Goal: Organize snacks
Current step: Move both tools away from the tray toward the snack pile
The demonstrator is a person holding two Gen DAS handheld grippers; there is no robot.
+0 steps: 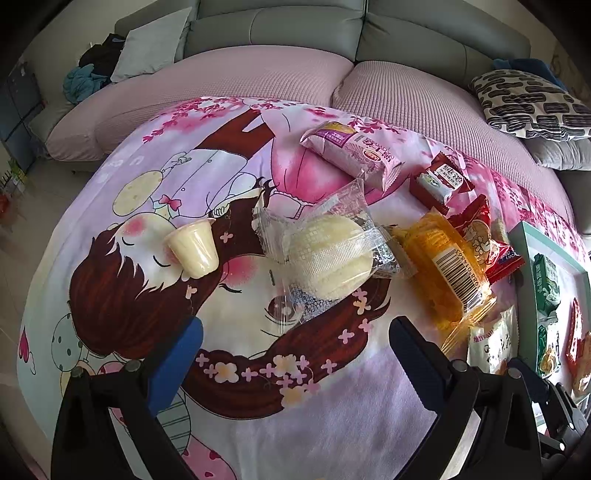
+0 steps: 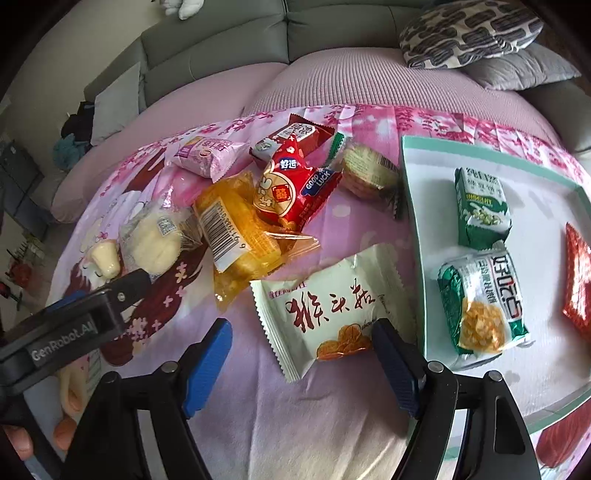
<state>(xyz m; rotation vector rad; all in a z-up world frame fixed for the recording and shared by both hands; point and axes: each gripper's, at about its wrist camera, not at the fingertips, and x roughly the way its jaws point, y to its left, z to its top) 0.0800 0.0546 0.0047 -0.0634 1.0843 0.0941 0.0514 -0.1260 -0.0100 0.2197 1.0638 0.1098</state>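
grey sofa [image 1: 306, 33] | patterned cushion [image 2: 469, 31] | cartoon blanket [image 1: 236, 387] | clothes pile [image 1: 83, 79]

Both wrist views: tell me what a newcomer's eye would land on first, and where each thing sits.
First, the bright cartoon blanket covering the whole surface. Next, the heap of snack packets in the middle: an orange packet with a barcode, with a red packet resting on it. Then the teal-rimmed tray on the right, holding two green packets, one behind the other.
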